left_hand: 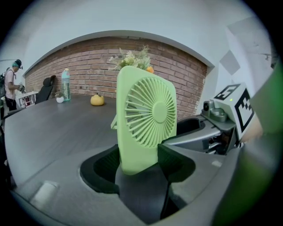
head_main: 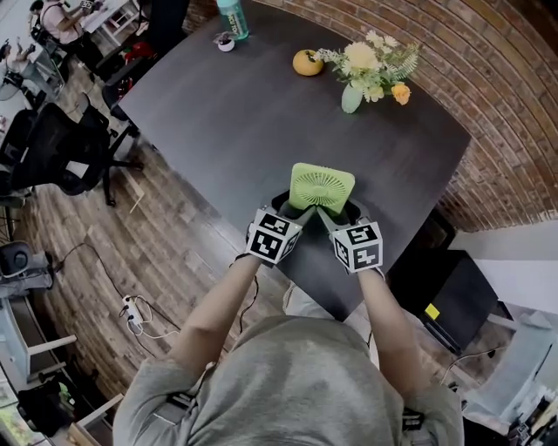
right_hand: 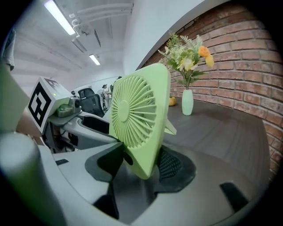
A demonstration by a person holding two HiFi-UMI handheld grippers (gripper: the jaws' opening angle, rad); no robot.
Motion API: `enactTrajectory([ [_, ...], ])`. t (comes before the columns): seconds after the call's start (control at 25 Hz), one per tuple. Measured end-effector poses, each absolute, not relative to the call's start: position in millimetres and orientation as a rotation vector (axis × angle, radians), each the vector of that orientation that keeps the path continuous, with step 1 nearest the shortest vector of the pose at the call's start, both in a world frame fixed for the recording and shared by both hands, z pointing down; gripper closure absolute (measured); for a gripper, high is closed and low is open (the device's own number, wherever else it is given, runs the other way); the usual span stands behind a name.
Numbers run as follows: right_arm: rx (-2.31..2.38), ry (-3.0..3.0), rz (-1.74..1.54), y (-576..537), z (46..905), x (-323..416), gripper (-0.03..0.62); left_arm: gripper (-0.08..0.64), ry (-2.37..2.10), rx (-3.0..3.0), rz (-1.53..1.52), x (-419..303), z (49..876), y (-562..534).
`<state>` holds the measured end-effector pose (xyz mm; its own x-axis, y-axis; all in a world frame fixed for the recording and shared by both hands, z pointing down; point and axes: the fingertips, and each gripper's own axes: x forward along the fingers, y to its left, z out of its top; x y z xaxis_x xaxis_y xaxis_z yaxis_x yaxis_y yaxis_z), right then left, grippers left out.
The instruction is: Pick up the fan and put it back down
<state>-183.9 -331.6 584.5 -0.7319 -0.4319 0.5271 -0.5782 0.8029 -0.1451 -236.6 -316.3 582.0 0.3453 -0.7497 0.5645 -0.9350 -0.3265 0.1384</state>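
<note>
Black ribbed pads (left_hand: 173,160) of left gripper (left_hand: 139,164): clamped on one lower corner of pale green square plastic fan (left_hand: 146,117). Right gripper (right_hand: 137,164): clamped on the other corner. Fan: between both grippers, seemingly just clear of dark tabletop (head_main: 227,131), near its edge. Risk: corner-only holds; uneven hands could twist it free.

Across your dark table (head_main: 218,131) stands a pale green vase (head_main: 351,97) of flowers (head_main: 370,61), with a yellow fruit (head_main: 307,63) just beside it. At the far-left edge are a teal bottle (head_main: 233,17) and a small cup (head_main: 226,42). A black office chair (head_main: 52,148) stands on the floor to your left, and a brick wall (head_main: 488,78) is to your right.
</note>
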Motion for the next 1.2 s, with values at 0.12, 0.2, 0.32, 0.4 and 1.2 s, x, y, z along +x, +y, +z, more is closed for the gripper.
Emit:
enactTrajectory([
  [0.12, 0.81, -2.5, 0.419, -337.7, 582.7, -165.3, 0.362, 0.287, -1.434, 2.212, 0.577, -218.5, 580.7, -324.5],
  [0.2, 0.848, -2.49, 0.426, -341.7, 582.9, -152.7, 0.362, 0.287, -1.409, 2.237, 0.587, -206.5, 580.6, -330.1],
  [0.32, 0.902, -2.473, 0.434, -346.7, 584.6, -134.0, 0.362, 0.287, -1.366, 2.27, 0.604, -188.4, 582.5, -337.0],
  [0.4, 0.935, -2.461, 0.44, -348.7, 585.9, -122.2, 0.362, 0.287, -1.337, 2.289, 0.611, -176.7, 584.3, -340.4],
  [1.2, 1.193, -2.325, 0.528, -366.4, 607.4, -20.8, 0.364, 0.287, -1.086, 2.423, 0.696, -76.2, 608.2, -370.0],
])
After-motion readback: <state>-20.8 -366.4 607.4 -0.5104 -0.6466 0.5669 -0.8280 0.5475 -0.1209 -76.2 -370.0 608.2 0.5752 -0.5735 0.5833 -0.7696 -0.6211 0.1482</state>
